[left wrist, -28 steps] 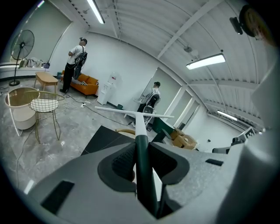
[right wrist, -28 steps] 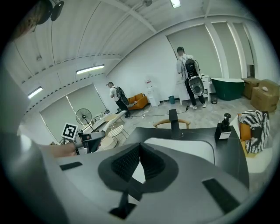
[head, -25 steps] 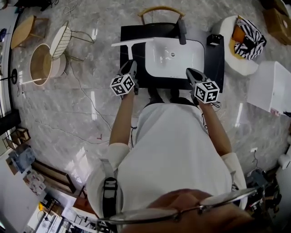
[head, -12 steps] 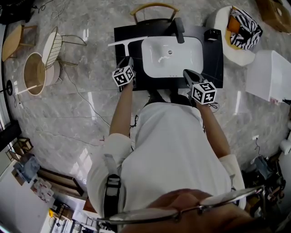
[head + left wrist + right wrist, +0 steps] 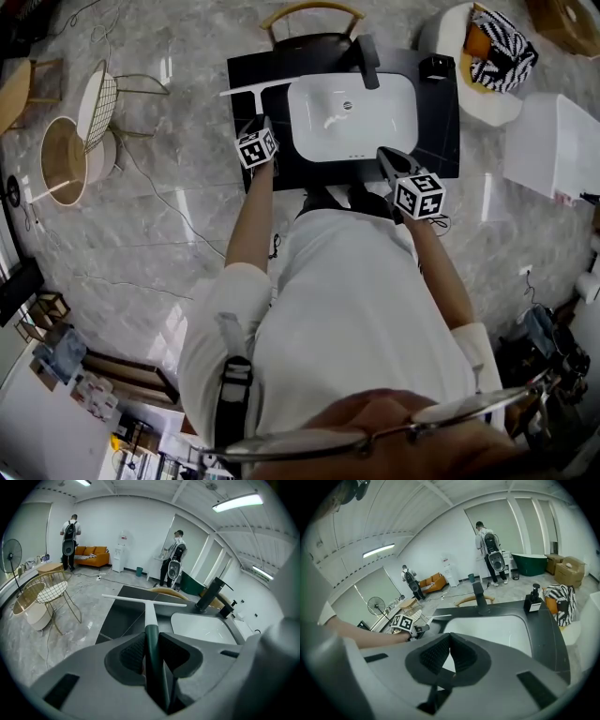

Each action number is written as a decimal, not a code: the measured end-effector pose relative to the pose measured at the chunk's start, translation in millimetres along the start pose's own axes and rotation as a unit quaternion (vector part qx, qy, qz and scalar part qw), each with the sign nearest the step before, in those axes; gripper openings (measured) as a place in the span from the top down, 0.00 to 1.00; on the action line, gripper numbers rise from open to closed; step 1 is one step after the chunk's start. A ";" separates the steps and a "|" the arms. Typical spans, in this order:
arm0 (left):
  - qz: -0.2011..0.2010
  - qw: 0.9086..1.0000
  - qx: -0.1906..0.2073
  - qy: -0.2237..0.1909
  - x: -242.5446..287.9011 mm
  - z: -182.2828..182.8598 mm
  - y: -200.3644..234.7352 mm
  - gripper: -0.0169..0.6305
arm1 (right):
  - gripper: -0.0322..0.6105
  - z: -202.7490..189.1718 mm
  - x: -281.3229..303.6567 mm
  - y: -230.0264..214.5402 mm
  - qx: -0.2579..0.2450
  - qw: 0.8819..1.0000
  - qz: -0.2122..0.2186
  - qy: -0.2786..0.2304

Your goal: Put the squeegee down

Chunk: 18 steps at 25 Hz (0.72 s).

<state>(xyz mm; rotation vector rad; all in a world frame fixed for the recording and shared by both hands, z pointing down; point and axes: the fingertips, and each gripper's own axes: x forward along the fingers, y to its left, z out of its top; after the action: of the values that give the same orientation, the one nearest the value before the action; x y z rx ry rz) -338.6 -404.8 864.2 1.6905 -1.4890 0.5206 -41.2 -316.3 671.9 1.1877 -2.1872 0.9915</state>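
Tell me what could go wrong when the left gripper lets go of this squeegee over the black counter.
1. The squeegee blade's left end sits about at the left edge of the black counter. Released here, it might tip off onto the floor.
2. The left gripper has its jaws clamped on the handle right beside the sink rim, so once freed the handle could slide into the basin.

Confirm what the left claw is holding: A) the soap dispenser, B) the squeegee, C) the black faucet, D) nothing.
B: in the left gripper view the left claw is shut on the dark green handle of the squeegee, with its white blade out ahead over the black counter, left of the basin.
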 end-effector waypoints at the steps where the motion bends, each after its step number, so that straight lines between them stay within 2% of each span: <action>1: 0.002 1.000 0.002 0.005 2.7 -1.0 1.2 0.83 | 0.95 0.1 0.5 0.0 0.001 1.000 -0.001 0.000; 11: 0.036 0.997 0.033 0.064 20.0 -22.4 7.3 0.82 | 0.95 -0.5 0.3 -7.4 0.012 1.000 -0.012 0.000; 16: 0.032 0.996 0.042 0.065 20.4 -22.7 7.0 0.82 | 0.95 0.7 2.4 -5.8 0.015 1.000 -0.011 -0.002; 18: 0.024 0.997 0.043 0.062 20.8 -23.8 4.4 0.75 | 0.95 0.6 4.0 -5.0 0.014 1.000 -0.009 -0.003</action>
<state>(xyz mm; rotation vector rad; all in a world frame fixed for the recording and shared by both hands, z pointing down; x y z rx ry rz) -333.5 -399.0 895.2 1.6597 -1.4387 0.7107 -39.1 -320.7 676.0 1.2218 -2.1706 1.0164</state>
